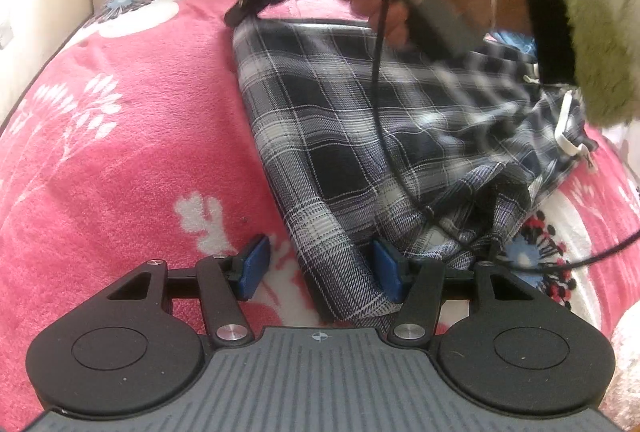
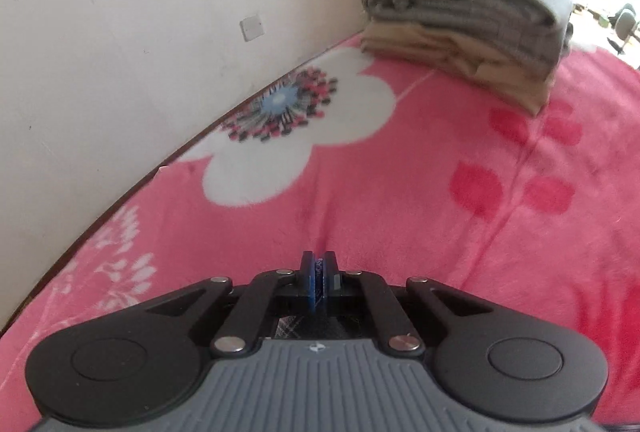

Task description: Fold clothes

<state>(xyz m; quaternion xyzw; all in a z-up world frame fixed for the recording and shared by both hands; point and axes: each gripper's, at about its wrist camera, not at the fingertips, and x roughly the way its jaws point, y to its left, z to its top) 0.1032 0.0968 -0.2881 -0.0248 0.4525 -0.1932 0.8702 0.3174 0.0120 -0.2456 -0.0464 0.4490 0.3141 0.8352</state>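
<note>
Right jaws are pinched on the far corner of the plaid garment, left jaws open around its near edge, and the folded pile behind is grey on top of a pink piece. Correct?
Nearly. In the right wrist view the folded pile is grey on beige, not pink; pink is only the blanket. The rest stands.

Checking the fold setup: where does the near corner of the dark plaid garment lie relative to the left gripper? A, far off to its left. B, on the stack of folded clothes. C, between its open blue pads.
C: the plaid garment's near corner lies between the left gripper's open blue pads.
</note>
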